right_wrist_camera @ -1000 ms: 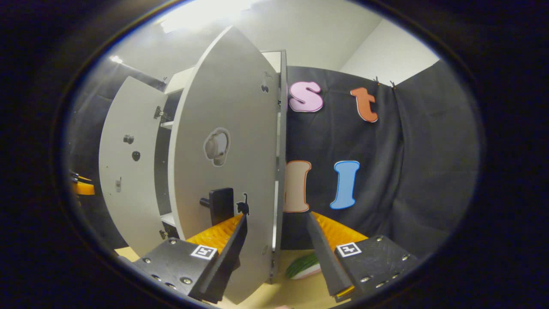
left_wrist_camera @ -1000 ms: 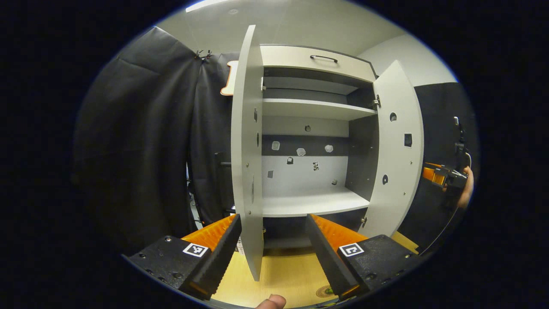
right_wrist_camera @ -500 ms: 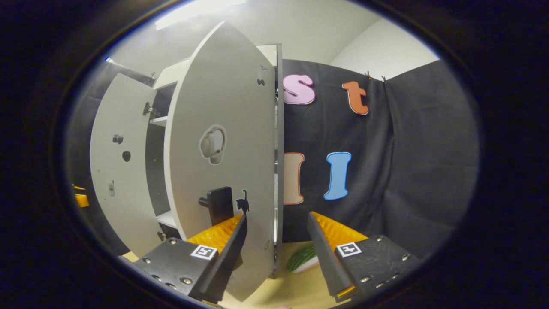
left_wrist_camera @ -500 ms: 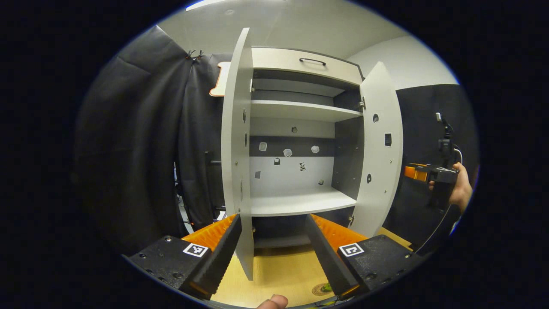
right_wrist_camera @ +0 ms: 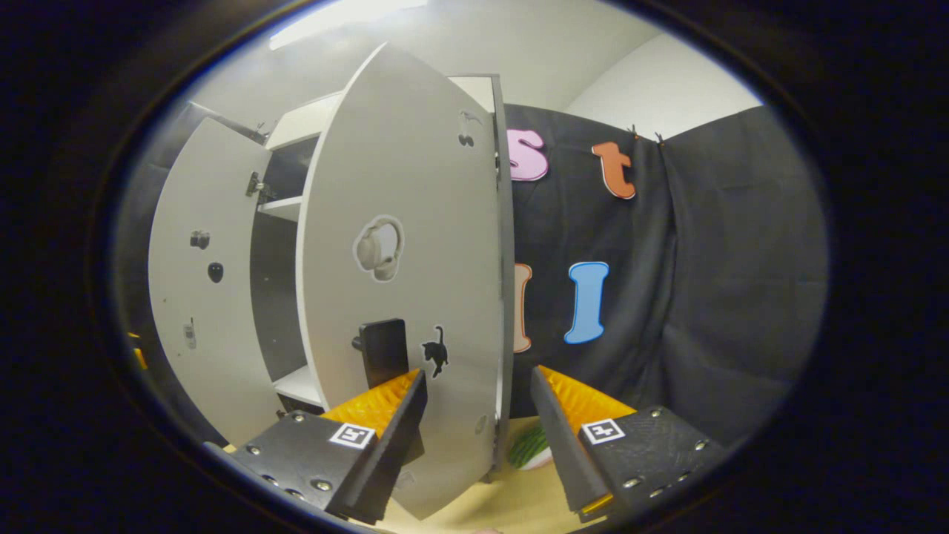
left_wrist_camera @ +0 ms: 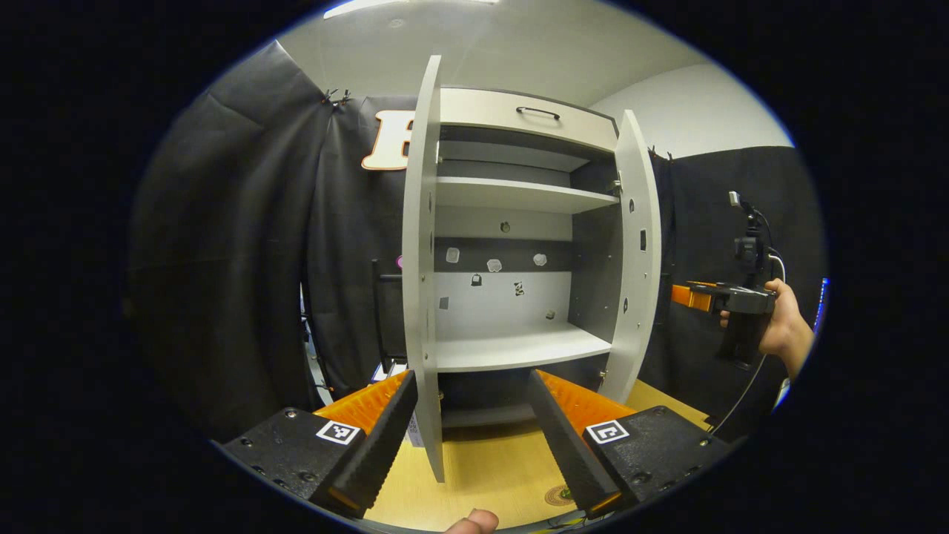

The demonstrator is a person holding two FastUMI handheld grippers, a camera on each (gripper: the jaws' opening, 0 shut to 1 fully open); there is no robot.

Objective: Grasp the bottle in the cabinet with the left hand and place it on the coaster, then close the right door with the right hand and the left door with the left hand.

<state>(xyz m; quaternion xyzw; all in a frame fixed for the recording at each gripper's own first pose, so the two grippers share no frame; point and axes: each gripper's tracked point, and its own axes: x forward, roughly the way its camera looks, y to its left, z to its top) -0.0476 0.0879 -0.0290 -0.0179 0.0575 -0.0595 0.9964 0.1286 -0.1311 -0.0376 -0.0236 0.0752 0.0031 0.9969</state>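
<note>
Both doors stand ajar; the cabinet (left_wrist_camera: 519, 222) shelves look bare, the bottle presumably on the coaster (left_wrist_camera: 557, 495). Left gripper (left_wrist_camera: 474, 437) and right gripper (right_wrist_camera: 478, 434) jaws gape empty, each straddling a door edge (right_wrist_camera: 504, 297). A skewed push could snag it

Cabinet doors (right_wrist_camera: 400, 282) matt, smooth; table (left_wrist_camera: 489, 475) pale wood-grain.

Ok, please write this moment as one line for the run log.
left gripper: open, astride left door edge | right gripper: open, at right door edge | doors: both open | shelves: bare
</note>
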